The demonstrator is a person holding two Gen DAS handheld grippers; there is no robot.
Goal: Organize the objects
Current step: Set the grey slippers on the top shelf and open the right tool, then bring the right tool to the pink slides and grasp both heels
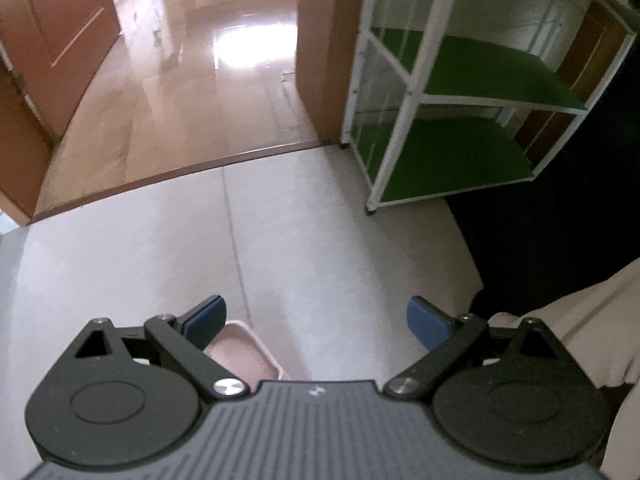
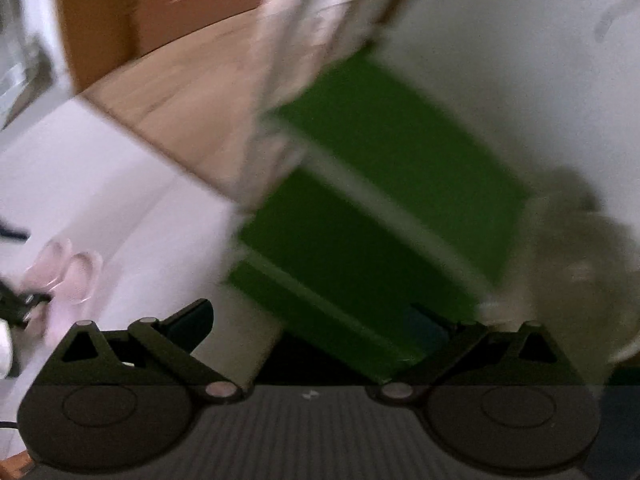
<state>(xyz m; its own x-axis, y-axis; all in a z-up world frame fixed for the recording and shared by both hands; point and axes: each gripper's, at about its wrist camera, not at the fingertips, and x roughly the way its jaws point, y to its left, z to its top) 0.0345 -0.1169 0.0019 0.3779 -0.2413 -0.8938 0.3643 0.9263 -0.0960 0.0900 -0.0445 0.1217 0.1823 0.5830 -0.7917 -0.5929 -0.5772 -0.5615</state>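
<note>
Pale tiled floor (image 1: 152, 248) fills the left wrist view, meeting a brown glossy floor at a doorway. A white-framed rack (image 1: 404, 92) with green shelves (image 1: 492, 64) stands at right, both shelves bare. In the blurred right wrist view, pink slippers (image 2: 66, 276) lie on the floor well left of the rack. A pink bin (image 1: 248, 352) sits just under the left gripper (image 1: 318, 322), jaws spread, nothing between. Right gripper (image 2: 316, 320): jaws spread wide, nothing between them.

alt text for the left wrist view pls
The left claw hangs open and empty over a pale tiled floor, a pink tray just below it. A white-framed shelf rack with green boards stands ahead at the right.
</note>
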